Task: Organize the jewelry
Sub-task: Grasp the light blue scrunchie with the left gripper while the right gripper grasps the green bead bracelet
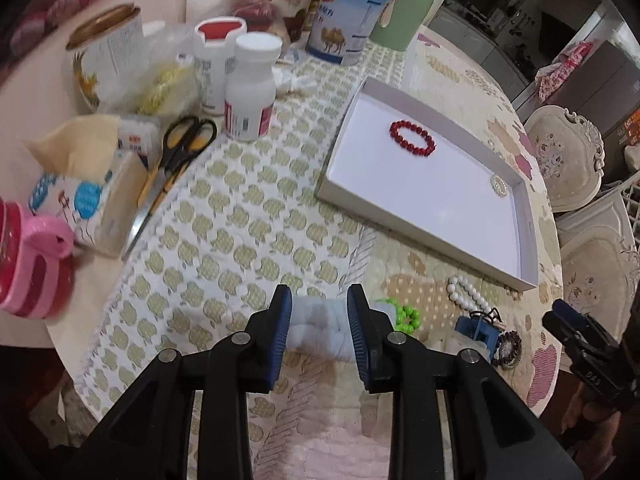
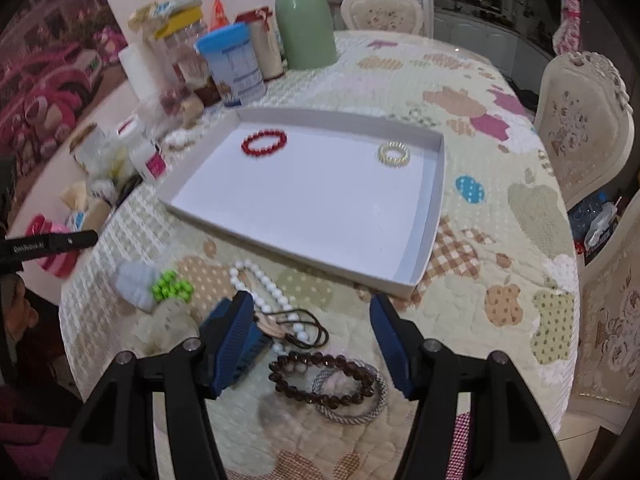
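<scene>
Flanking a pale-blue bracelet (image 1: 316,328), left tool (image 1: 319,312) gapes; right tool (image 2: 312,334) gapes over beads (image 2: 324,380).

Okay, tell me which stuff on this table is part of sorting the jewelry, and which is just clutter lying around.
Part of the job:
white tray
red bracelet
pearl bracelet
white bead necklace
green bead bracelet
dark bead bracelet
silver bangle

Just lying about:
scissors
pill bottles
green vase
tissue pack
blue-lidded can
</scene>
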The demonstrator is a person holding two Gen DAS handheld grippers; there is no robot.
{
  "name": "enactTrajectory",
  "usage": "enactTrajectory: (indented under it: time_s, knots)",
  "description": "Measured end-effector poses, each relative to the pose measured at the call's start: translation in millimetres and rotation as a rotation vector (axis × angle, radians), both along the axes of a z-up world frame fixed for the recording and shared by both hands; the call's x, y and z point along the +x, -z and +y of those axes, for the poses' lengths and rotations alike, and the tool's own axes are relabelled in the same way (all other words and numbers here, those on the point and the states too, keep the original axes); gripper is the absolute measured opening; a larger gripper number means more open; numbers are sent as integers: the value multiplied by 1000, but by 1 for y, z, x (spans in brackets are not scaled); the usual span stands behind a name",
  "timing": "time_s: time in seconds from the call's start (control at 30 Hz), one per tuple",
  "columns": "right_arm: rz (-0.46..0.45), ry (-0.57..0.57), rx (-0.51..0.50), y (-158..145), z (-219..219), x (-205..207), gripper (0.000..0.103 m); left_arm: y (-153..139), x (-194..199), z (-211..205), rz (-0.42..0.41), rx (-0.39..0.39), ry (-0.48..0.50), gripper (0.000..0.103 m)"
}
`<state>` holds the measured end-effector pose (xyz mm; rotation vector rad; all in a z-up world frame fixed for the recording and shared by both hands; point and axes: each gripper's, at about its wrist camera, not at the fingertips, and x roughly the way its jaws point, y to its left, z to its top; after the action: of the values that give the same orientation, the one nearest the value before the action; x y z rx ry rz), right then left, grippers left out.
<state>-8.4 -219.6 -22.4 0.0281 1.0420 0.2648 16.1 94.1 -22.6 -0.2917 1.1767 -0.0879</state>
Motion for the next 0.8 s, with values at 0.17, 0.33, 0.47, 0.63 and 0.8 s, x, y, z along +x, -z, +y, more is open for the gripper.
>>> enactTrajectory:
  time_s: [0.17, 0.33, 0.47, 0.63, 0.8]
  knots:
    - [35, -30, 1, 14, 4, 10, 55, 9, -2, 1, 30, -38, -7, 21]
    - [69, -92, 25, 21, 17, 24, 51, 18, -2, 2, 63, -90, -8, 23]
    - [122, -162, 20, 29, 29, 39, 51, 25, -2, 0, 89, -143, -10, 30]
    - [154, -234, 23, 31, 50, 47, 51, 38, -1, 0, 121, -159, -29, 32]
    - [138, -345, 51, 22, 82, 47, 51, 51, 3, -4, 152, -145, -40, 32]
